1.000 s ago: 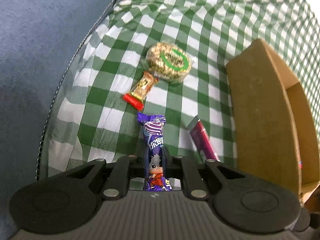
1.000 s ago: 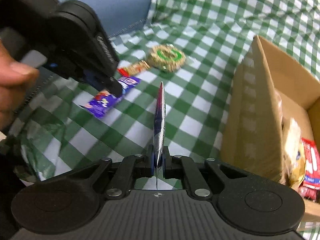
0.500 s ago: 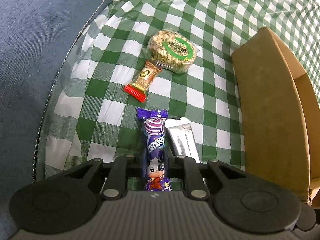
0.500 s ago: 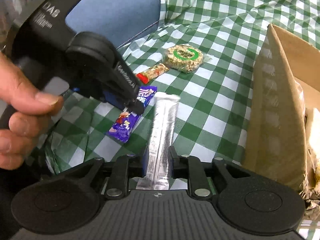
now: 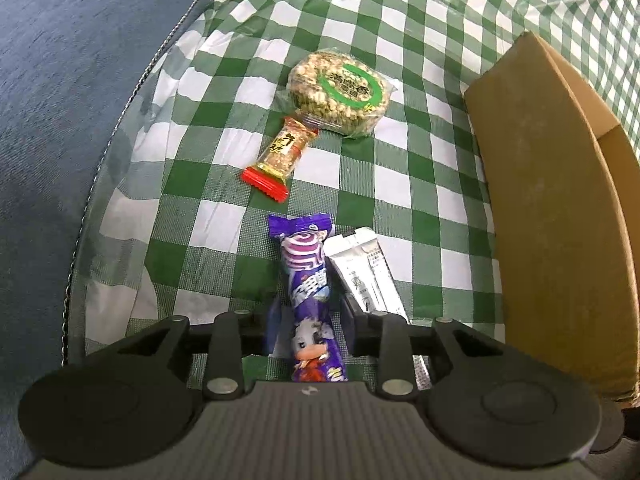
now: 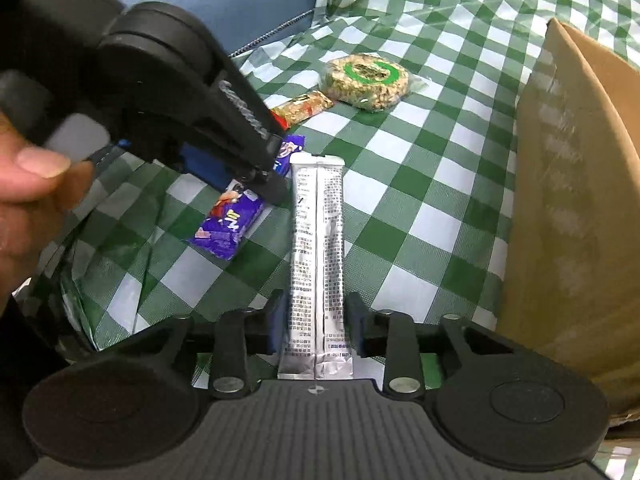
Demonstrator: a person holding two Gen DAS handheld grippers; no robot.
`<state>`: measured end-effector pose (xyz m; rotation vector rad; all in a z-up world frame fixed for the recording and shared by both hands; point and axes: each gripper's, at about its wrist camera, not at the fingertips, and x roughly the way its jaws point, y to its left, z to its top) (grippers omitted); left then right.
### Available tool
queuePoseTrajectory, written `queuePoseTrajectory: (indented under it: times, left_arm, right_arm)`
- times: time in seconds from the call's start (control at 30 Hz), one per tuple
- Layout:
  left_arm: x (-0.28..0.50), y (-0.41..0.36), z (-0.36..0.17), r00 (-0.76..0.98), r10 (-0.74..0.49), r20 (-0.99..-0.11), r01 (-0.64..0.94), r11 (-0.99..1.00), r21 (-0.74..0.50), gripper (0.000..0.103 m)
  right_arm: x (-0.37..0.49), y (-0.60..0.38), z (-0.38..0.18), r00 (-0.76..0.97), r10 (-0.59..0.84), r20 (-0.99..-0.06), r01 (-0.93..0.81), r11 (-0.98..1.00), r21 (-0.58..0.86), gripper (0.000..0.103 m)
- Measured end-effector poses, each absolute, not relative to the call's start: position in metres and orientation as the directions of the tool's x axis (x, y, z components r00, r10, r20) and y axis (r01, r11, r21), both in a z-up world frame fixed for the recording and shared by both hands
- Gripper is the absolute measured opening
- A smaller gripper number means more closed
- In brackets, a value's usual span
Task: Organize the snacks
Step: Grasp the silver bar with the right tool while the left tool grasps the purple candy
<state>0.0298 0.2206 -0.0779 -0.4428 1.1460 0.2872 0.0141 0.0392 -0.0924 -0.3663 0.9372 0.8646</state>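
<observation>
Released: glossy purple wrapper point(image 5: 310, 292); silver sachet point(image 6: 318, 264)

Green-and-white checked tablecloth point(image 5: 404, 184) over a table, blue upholstered seat point(image 5: 72, 80) alongside.

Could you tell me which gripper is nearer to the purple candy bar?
Left. The left gripper straddles the purple candy bar; the right gripper straddles the silver sachet lying beside it.

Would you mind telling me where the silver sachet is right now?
The silver sachet lies flat on the checked cloth between the right gripper's open jaws, beside the purple candy bar, left of the cardboard box.
</observation>
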Motion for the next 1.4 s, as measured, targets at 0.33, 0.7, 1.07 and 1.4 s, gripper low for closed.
queuePoseTrajectory:
  times: [0.33, 0.7, 1.07, 1.4]
  left_arm:
    - [0.032, 0.215, -0.078, 0.381, 0.025, -0.924, -0.426, 0.892, -0.152, 0.036]
    - [0.035, 0.213, -0.079, 0.377, 0.038, -0.925, -0.418, 0.899, -0.134, 0.036]
    - [0.036, 0.213, -0.079, 0.377, 0.041, -0.925, -0.411, 0.903, -0.127, 0.035]
    - [0.037, 0.212, -0.072, 0.405, 0.047, -0.913, -0.387, 0.913, -0.125, 0.016]
  right_arm:
    - [0.019, 0.027, -0.088, 0.346, 0.45, -0.823, -0.731, 0.679, 0.064, 0.028]
    - [0.019, 0.031, -0.09, 0.345, 0.463, -0.816, -0.743, 0.667, 0.065, 0.033]
    - [0.017, 0.032, -0.093, 0.345, 0.454, -0.822, -0.756, 0.653, 0.044, 0.031]
    - [0.017, 0.027, -0.085, 0.373, 0.469, -0.801, -0.74, 0.671, 0.048, 0.028]
